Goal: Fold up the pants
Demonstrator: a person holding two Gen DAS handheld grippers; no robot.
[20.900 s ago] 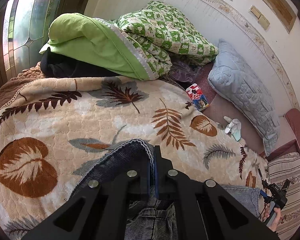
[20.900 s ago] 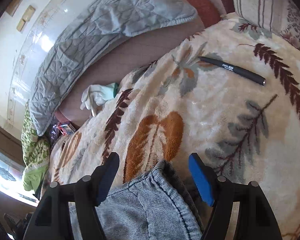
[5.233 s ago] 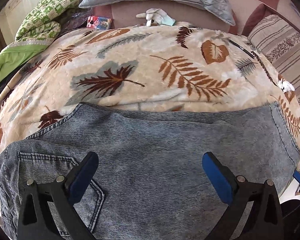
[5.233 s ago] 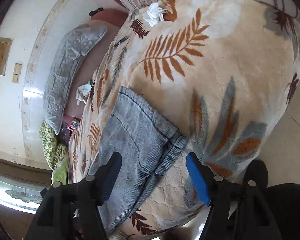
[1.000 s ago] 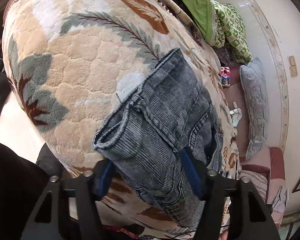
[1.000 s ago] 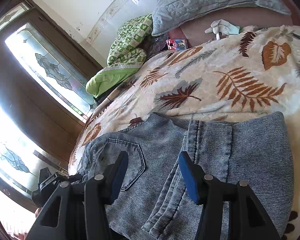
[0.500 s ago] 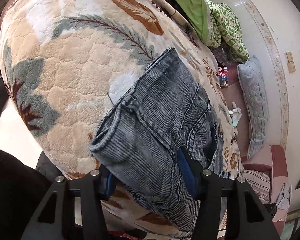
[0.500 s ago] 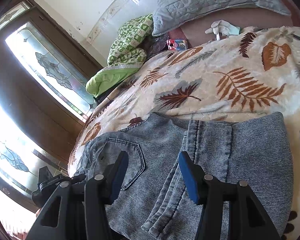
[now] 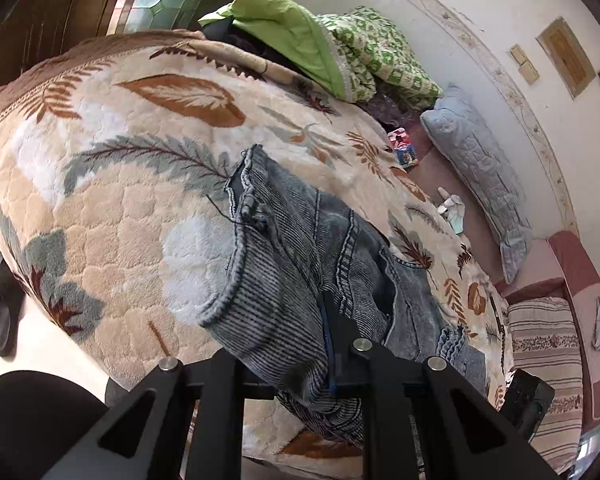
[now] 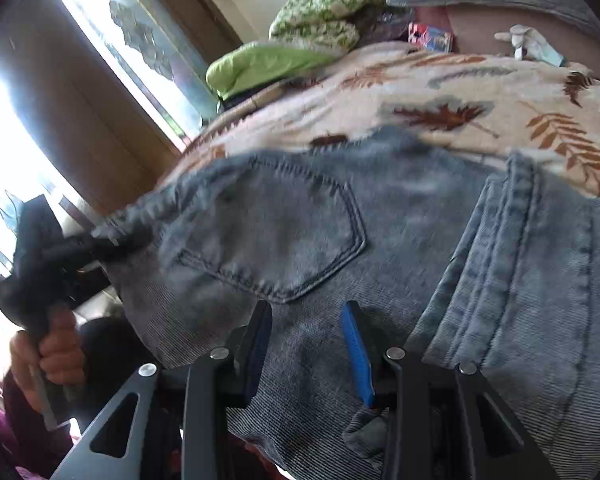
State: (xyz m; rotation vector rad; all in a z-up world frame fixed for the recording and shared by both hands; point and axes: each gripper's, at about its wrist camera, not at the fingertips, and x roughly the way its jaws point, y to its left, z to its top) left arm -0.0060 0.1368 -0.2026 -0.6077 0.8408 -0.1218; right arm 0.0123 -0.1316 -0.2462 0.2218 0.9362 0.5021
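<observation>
The pants [image 9: 300, 264] are lying folded on the leaf-print blanket [image 9: 112, 208], near its edge. The left gripper [image 9: 296, 344], jaws just closing, is pinching the waistband; the right gripper [image 10: 306, 344] is narrowing over denim — its contact is unclear. Both corners should be lifting evenly. Only the right view is showing the back pocket [image 10: 276, 228] and the person's hand [image 10: 56, 356].

free: blanket [image 9: 112, 208] left of jeans [image 9: 300, 248] | blocked: bedding heap [image 9: 332, 40] beyond
</observation>
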